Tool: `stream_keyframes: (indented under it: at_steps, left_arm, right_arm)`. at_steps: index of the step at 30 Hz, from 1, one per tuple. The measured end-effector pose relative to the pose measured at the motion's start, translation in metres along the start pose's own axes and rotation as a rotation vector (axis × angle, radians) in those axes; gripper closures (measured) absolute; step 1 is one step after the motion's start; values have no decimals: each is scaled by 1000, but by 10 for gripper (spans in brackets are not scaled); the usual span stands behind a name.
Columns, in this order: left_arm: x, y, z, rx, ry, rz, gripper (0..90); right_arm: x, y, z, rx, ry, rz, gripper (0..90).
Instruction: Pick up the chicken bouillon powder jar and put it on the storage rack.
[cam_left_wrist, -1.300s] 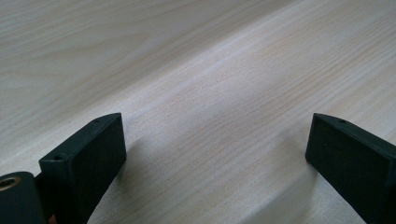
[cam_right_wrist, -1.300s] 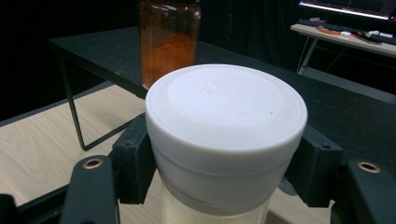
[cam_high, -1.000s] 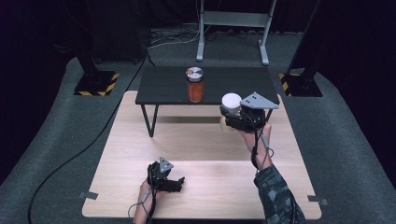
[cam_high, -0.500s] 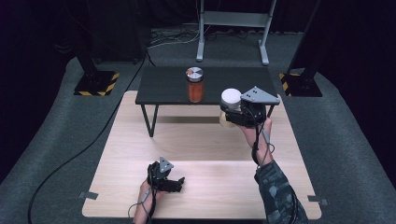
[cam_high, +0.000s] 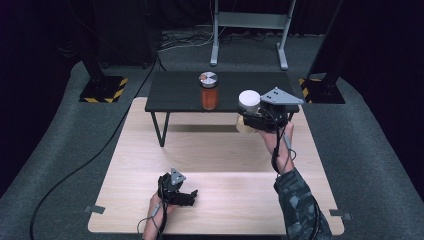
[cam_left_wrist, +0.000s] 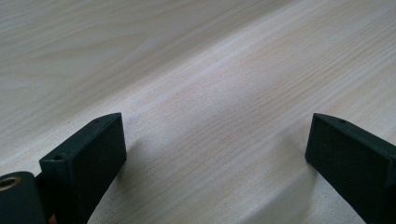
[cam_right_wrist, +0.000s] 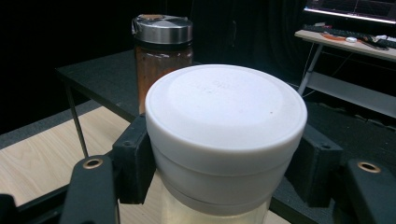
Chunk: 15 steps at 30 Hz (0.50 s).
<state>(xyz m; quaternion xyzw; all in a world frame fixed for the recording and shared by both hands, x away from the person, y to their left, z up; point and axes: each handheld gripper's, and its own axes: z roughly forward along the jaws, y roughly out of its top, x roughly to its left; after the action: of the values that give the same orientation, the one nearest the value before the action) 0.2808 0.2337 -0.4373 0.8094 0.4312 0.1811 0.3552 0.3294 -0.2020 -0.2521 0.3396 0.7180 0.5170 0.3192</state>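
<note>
We keep the right gripper (cam_high: 250, 117) clamped level on the white-lidded jar (cam_right_wrist: 226, 135), clearing the black table's (cam_high: 175, 92) edge; left gripper (cam_high: 182, 196) rests released.

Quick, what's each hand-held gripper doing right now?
Left hand-held gripper: open, holding nothing, low over the wooden table.
Right hand-held gripper: closed on the white-lidded jar.

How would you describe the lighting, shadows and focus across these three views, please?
High view: the wooden table is brightly lit amid dark surroundings, with soft glare mid-board; the black side table casts a shadow beneath. Left gripper view: the left gripper is sharp, its fingers throwing soft shadows on the wood. Right gripper view: the white lid is crisp, the orange jar slightly softer, the background dim.
</note>
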Motion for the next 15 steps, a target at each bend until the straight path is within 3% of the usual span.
stream_keyframes:
  at_steps: [15]
  left_arm:
    - [0,0,0,0,0,1,50]
  right_arm:
    - [-6,11,-2,-5,6,-3,327]
